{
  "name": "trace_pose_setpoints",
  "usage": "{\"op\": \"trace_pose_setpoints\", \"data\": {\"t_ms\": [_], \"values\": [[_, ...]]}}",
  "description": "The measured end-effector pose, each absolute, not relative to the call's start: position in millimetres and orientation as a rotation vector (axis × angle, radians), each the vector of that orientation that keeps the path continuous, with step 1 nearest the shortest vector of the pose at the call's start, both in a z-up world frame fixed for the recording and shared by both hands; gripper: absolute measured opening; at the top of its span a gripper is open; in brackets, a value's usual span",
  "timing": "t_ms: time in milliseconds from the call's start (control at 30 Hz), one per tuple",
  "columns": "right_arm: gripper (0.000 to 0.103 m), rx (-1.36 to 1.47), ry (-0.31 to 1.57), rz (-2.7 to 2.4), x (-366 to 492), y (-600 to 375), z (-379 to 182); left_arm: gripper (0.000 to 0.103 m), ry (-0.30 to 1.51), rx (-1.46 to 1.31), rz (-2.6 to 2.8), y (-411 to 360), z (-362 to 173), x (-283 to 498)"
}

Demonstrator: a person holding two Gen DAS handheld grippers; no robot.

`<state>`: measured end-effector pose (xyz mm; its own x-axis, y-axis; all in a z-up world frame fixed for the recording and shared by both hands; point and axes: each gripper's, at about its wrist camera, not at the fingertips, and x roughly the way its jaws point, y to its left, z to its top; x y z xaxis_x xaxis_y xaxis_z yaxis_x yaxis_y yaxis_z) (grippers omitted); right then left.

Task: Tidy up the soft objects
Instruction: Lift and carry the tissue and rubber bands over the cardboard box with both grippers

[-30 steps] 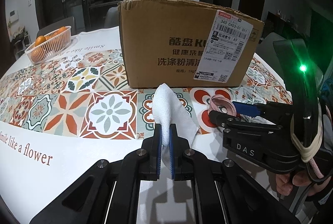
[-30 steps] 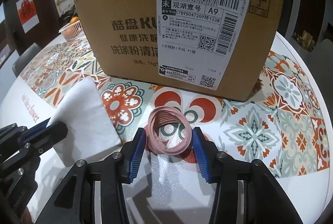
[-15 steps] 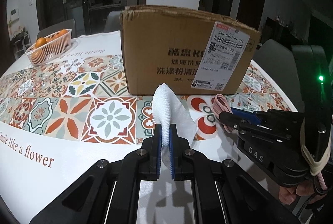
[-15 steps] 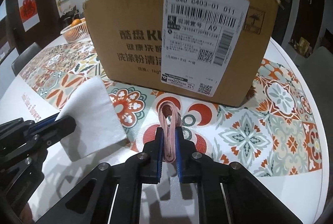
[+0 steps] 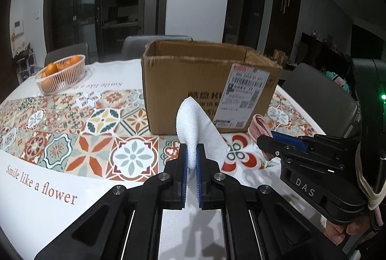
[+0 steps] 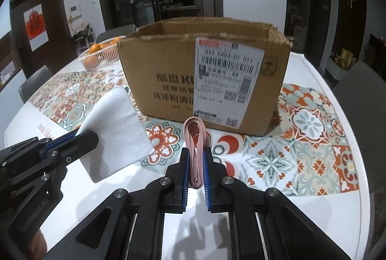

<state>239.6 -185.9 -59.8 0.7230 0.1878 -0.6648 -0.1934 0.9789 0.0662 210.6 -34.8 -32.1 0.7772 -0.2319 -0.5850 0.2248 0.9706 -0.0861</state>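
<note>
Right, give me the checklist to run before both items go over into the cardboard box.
1. Left gripper shut on the white cloth: ok.
2. Right gripper shut on the pink coil: ok.
3. Both items lifted off the tablecloth: ok.
4. Cardboard box top open: ok.
5. Room inside the box: cannot tell, interior hidden.
6. Grippers apart from each other: ok.
7. Items above the box rim: not ok, both look lower than it.

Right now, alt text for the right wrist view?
The right tool is shut on a pink looped band held above the patterned tablecloth, facing an open cardboard box. At left, the left tool holds a white cloth.
</note>
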Motion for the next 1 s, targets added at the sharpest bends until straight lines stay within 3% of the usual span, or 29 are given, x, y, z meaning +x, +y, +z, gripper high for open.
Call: {"op": "trace_pose_setpoints", "data": {"t_ms": [1000], "values": [[0.012, 0.052, 0.437, 0.171, 222, -195, 41, 0.008, 0.357, 0.021, -0.288, -33, 56, 213]]}}
